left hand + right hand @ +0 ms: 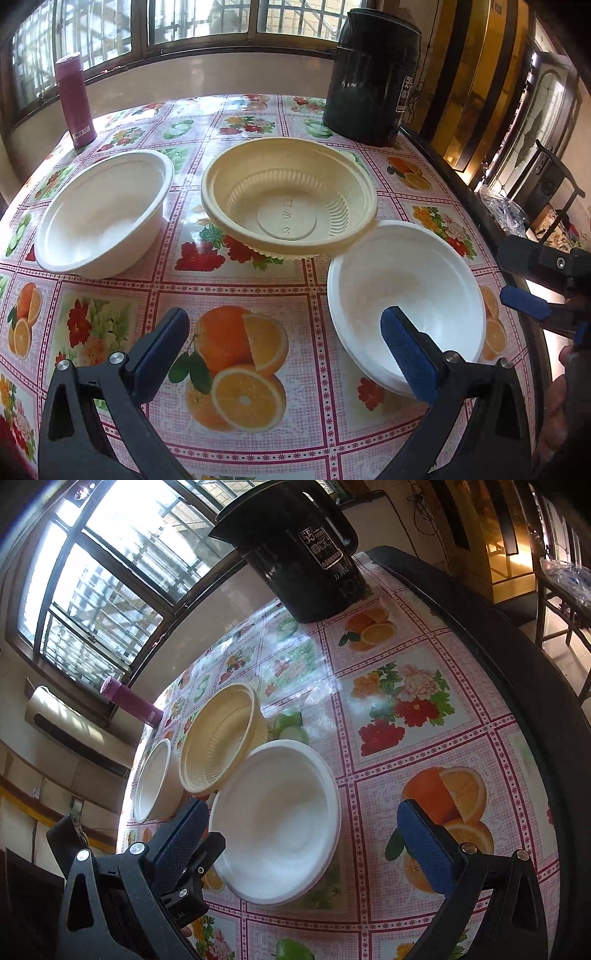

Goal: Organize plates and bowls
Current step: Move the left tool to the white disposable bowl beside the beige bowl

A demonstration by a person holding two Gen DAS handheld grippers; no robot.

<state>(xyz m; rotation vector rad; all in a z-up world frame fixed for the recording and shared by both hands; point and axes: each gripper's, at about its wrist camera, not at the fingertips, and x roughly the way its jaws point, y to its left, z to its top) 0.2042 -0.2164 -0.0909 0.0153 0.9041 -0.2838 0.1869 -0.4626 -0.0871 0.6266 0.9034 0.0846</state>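
Note:
Three bowls sit on the fruit-print tablecloth (258, 288). A white bowl (103, 214) is at the left, and a cream ribbed bowl (288, 199) in the middle sits tilted. Its rim meets the rim of a second white bowl (406, 291) at the right. My left gripper (286, 350) hangs open above the cloth, its right finger over that bowl's near rim. My right gripper (304, 840) is open too, with the near white bowl (277, 823) seen between its fingers. Beyond it lie the cream bowl (221, 738) and the far white bowl (153, 779). The right gripper (546, 314) shows at the right edge of the left wrist view.
A black kettle-like appliance (373, 74) (306, 550) stands at the far right of the table. A purple flask (74, 99) (129, 701) stands at the far left by the window. The table's dark edge (461, 192) runs along the right, with a chair (554, 177) beyond.

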